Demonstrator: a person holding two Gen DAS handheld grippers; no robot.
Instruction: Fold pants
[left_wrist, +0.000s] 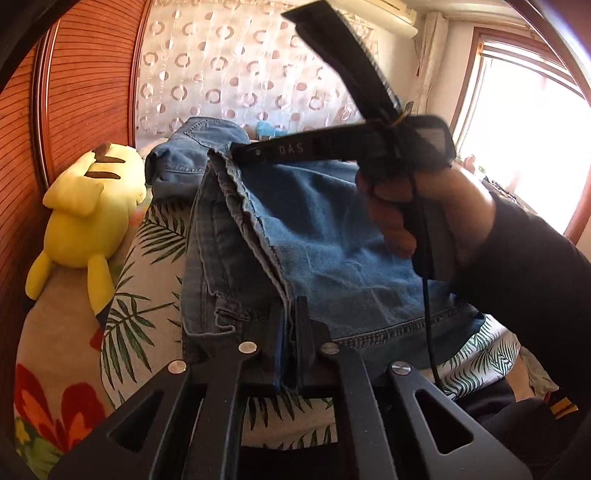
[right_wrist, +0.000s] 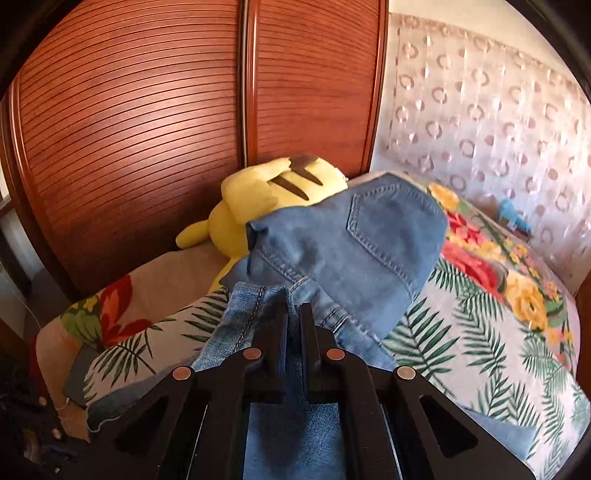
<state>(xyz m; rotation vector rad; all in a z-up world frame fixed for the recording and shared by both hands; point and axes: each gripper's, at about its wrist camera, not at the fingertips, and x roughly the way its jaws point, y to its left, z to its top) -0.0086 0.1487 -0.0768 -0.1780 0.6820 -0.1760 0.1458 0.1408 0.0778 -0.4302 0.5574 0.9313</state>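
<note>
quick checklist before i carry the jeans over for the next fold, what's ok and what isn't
1. Left gripper jaws shut on the jeans hem: ok.
2. Right gripper jaws shut on the denim edge: ok.
3. Both leg layers caught in each grip: cannot tell, the pads hide the edge.
4. Waist end with the back pocket lying flat on the bedspread: not ok, it is bunched up.
5. Yellow plush toy clear of the fold path: not ok, it lies right next to the waist end.
6. Right hand's cable off the fabric: not ok, it hangs in front of the denim.
</note>
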